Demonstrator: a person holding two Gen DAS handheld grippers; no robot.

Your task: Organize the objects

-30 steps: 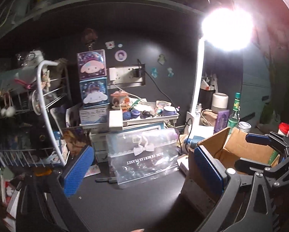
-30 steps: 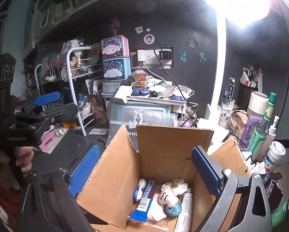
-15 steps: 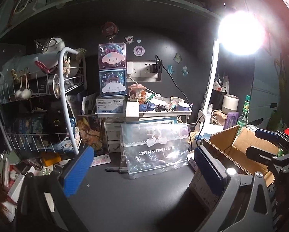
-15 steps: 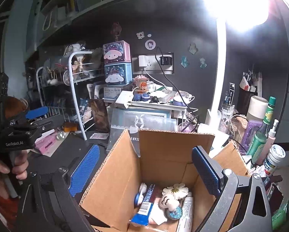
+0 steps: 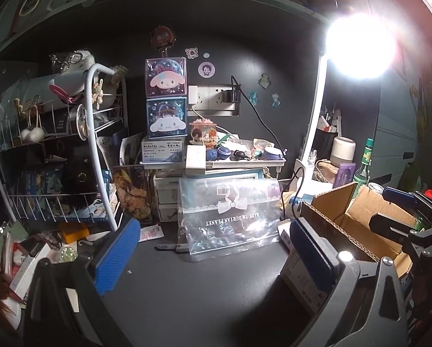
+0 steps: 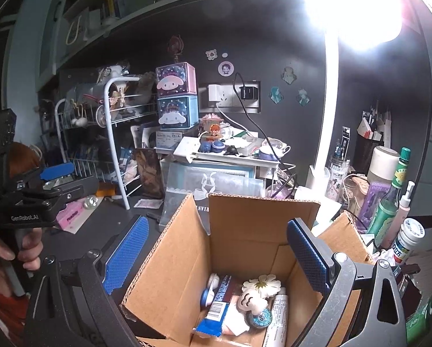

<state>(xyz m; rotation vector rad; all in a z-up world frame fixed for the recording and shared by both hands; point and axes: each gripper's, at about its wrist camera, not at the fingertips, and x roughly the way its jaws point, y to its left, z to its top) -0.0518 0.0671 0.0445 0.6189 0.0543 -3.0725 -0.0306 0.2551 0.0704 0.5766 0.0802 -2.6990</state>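
left gripper (image 5: 213,256): spread wide, empty, above bare dark desk (image 5: 204,289)
right gripper (image 6: 219,256): spread wide, empty, poised over the cardboard box (image 6: 262,217)
box contents: tube (image 6: 276,318), flower (image 6: 261,283), snack bar (image 6: 216,309) lie on its floor
pen (image 5: 172,247): on the desk against the clear zip bag (image 5: 227,219)
risk: a low reach may catch a raised flap, tipping the box into the bottles (image 6: 389,211) just beside it

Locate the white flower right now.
In the right wrist view, the white flower lies inside the open cardboard box, low centre, beside the white tube and between the right gripper's open fingers.
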